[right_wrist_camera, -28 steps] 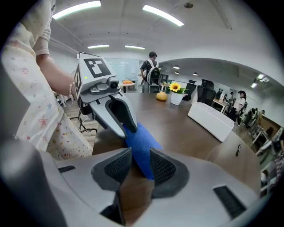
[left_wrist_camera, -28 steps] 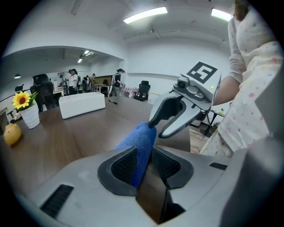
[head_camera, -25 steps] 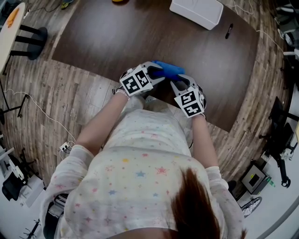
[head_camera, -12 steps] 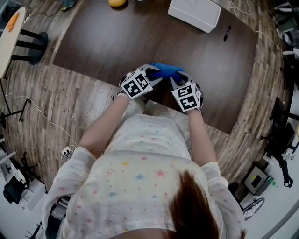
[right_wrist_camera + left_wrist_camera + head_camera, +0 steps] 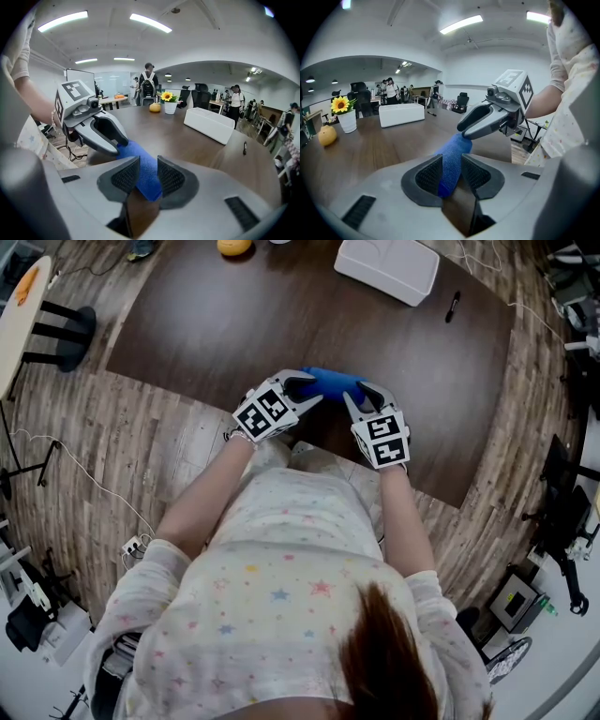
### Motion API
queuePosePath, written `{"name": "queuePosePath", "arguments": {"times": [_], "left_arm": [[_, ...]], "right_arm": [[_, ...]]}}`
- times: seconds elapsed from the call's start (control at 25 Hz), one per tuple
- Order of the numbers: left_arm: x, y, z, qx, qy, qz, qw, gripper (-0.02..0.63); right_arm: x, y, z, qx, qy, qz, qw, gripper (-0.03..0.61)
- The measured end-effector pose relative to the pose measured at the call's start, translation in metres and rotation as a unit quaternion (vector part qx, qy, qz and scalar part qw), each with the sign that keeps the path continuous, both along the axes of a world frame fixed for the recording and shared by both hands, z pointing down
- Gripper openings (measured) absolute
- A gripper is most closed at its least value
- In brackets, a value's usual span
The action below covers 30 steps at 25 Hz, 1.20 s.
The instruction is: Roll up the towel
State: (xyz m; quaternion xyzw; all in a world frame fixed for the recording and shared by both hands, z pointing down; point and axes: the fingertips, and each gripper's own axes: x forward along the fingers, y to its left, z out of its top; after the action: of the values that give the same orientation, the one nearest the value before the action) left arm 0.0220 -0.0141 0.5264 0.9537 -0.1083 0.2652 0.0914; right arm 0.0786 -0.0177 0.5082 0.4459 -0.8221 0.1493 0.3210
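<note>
The left tongs (image 5: 451, 174) are clamped on one end of the rolled blue towel (image 5: 330, 383), and the right tongs (image 5: 147, 176) are clamped on the other end — they face each other. The roll is between them by the near edge of the dark desk (image 5: 234, 324) — a white box (image 5: 387, 268) and a pen (image 5: 454, 306) lie farther back.

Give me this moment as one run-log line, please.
towel: blue, rolled | left claw: shut on towel end | right claw: shut on other end
</note>
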Motion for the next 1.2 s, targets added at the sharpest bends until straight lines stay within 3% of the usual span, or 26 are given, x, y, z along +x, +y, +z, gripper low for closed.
{"name": "queuePosePath", "arguments": {"times": [0.12, 0.32, 0.44, 0.84, 1.2], "left_arm": [[-0.003, -0.002, -0.008, 0.006, 0.010, -0.006, 0.9999, 0.110], [-0.009, -0.023, -0.046, 0.036, 0.065, -0.054, 0.9958, 0.107], [-0.013, -0.033, -0.069, 0.062, 0.085, -0.074, 0.9916, 0.058], [-0.040, -0.058, -0.153, 0.112, 0.166, -0.148, 0.9684, 0.014], [-0.049, -0.068, -0.178, 0.128, 0.187, -0.180, 0.9573, 0.012]], "right_arm": [[0.003, -0.003, -0.016, 0.022, -0.015, 0.015, 1.000, 0.098], [0.014, -0.014, -0.056, 0.078, -0.051, 0.052, 0.994, 0.035], [0.022, -0.017, -0.081, 0.108, -0.067, 0.075, 0.989, 0.002], [0.026, -0.027, -0.152, 0.178, -0.103, 0.105, 0.973, 0.000], [0.035, -0.027, -0.178, 0.211, -0.092, 0.114, 0.966, 0.000]]}}
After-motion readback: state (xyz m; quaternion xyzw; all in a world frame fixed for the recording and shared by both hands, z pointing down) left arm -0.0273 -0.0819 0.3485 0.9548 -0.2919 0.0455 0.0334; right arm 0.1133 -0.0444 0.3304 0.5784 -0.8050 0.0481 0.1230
